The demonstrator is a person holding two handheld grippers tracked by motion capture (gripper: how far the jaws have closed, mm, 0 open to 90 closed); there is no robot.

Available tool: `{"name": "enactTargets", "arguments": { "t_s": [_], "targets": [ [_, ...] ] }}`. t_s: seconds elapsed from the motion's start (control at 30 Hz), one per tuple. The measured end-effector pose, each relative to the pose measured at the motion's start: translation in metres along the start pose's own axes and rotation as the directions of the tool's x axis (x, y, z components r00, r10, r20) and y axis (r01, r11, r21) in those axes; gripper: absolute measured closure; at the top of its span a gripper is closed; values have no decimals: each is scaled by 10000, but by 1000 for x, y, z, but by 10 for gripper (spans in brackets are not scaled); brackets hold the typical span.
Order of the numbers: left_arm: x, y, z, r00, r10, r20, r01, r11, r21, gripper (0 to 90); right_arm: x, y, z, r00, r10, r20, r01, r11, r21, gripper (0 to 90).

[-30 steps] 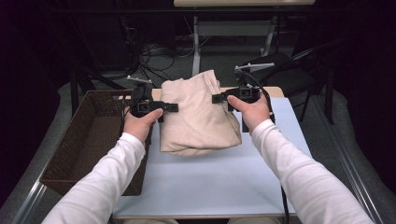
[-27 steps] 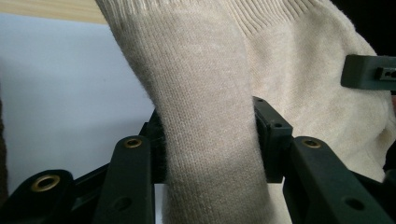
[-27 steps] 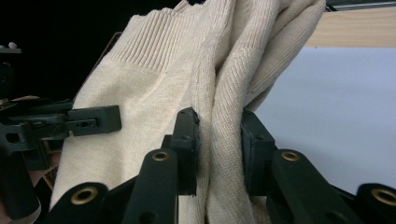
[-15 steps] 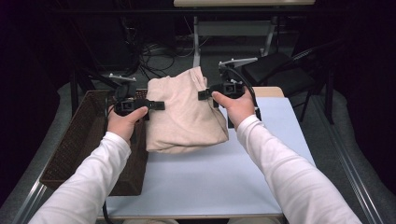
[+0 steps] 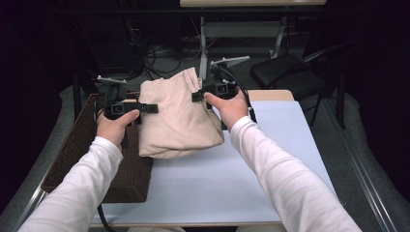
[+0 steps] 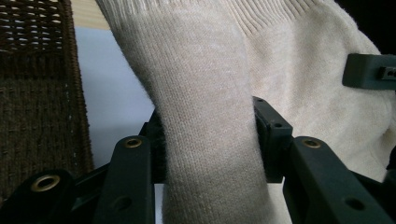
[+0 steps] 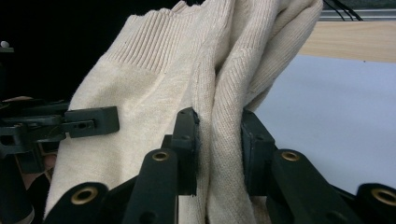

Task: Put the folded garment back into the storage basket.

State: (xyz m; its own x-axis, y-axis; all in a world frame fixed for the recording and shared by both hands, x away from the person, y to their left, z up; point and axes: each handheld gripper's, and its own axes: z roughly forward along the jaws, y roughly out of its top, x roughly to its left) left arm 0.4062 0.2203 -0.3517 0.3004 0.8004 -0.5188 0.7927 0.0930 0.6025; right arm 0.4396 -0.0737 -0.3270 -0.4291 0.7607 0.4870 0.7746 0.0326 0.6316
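Observation:
A folded cream knitted sweater (image 5: 176, 118) hangs between both grippers, lifted off the pale blue table top (image 5: 270, 164) and partly over the basket's right edge. My left gripper (image 5: 145, 108) is shut on the sweater's left side; in the left gripper view its jaws pinch a thick fold of knit (image 6: 210, 140). My right gripper (image 5: 197, 95) is shut on the sweater's right side; in the right gripper view the bunched layers (image 7: 219, 135) sit between its pads, and the left gripper (image 7: 88, 122) shows beyond the sweater.
A dark brown wicker basket (image 5: 72, 154) stands at the table's left edge, below my left hand. Behind the table are a dark chair (image 5: 285, 72), cables on the floor and another table's legs. A wooden strip (image 5: 270, 94) borders the far table edge.
Both hands have carried the sweater leftward toward the basket, slightly raised. The grip on each side is unchanged.

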Motion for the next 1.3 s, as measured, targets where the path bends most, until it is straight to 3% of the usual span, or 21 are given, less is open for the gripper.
{"name": "enactTargets", "arguments": {
  "t_s": [0.6,1.3],
  "targets": [
    [25,8,-24,9994,-111,-316,110,9999,-21,582,35,12,25,9986,-497,171,495,9987,99,716],
    [58,6,-54,9972,-255,-697,248,9996,-105,582,71,12,61,9975,-699,-78,700,9972,263,716]
  ]
}}
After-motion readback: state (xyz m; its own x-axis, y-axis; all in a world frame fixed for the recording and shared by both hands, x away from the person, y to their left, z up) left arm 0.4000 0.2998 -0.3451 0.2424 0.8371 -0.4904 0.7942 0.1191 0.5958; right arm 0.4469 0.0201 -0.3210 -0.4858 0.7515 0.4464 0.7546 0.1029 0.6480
